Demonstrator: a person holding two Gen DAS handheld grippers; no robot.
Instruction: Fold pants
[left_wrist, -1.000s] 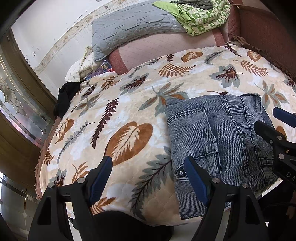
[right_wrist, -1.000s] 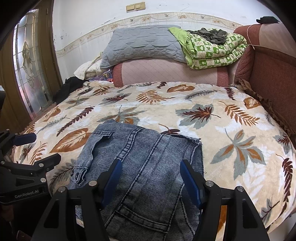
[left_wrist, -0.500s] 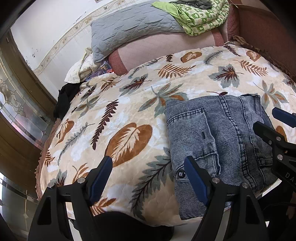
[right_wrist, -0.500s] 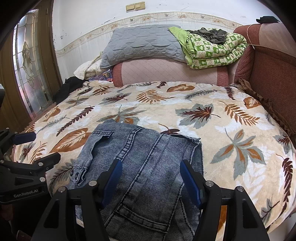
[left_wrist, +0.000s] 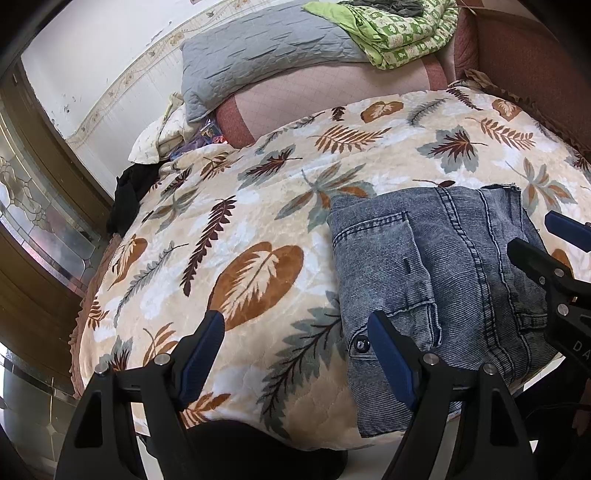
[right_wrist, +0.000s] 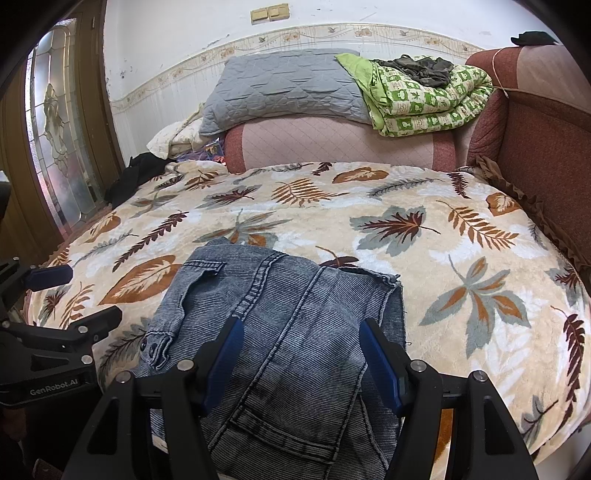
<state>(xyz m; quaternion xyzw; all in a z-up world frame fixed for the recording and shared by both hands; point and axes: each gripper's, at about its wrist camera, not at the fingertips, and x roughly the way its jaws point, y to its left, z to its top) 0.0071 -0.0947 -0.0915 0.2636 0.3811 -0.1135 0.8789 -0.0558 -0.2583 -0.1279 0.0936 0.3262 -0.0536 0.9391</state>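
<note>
The pants (right_wrist: 280, 332), faded ribbed blue denim with heavy stitched seams, lie folded into a thick rectangular bundle at the near edge of the bed, on a plush cream blanket (right_wrist: 424, 206) printed with rust and grey leaves. The right claw (right_wrist: 301, 356) hangs over the bundle, blue pads spread wide and gripping nothing, while the left claw (left_wrist: 295, 354) stands just as wide over bare blanket just beside the jeans' snap corner. Nothing has changed since a second ago: both claws hold still, the denim unmoved.
</note>
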